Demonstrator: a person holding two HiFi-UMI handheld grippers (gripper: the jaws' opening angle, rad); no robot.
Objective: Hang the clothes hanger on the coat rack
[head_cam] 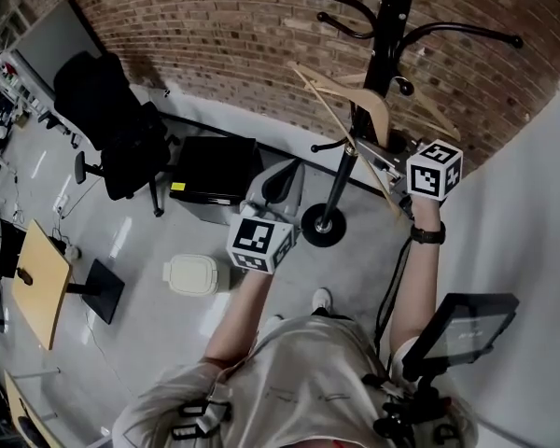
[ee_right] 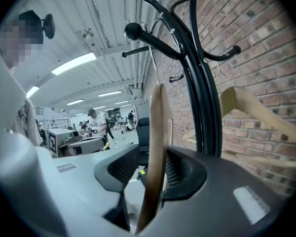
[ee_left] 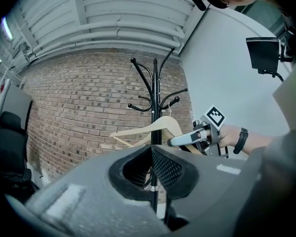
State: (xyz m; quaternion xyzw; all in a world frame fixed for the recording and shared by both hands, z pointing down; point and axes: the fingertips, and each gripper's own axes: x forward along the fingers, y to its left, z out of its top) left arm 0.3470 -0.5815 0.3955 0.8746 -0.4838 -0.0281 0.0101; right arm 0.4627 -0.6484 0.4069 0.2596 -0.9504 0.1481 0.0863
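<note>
**Right gripper** [ee_right: 153,153], lower centre of its own view: the jaws stand partly apart, with the wooden hanger [ee_right: 158,117] edge-on between them. The left pad [ee_right: 122,168] shows a gap to the wood and the right one lies close beside it, so the hanger seems straddled rather than clamped.

**Hanger and rack:** the hanger's wire hook [ee_right: 153,63] rises to a ball-tipped arm [ee_right: 153,37] of the coat rack [ee_right: 207,107], at the upper centre. Judged from this, the hook sits over the arm and the rack bears the weight, which would explain the loose jaws. A second, paler hanger [ee_right: 259,110] hangs at the right against the brick wall [ee_right: 266,48].

**Left gripper** [ee_left: 150,149], lower centre of its view: the jaw tips are drawn together with nothing between them. It is held low and apart from the rack, apparently idle and out of the working hand's way.

**Head view:** the rack rises at the upper right, with the right gripper just beside its pole.
</note>
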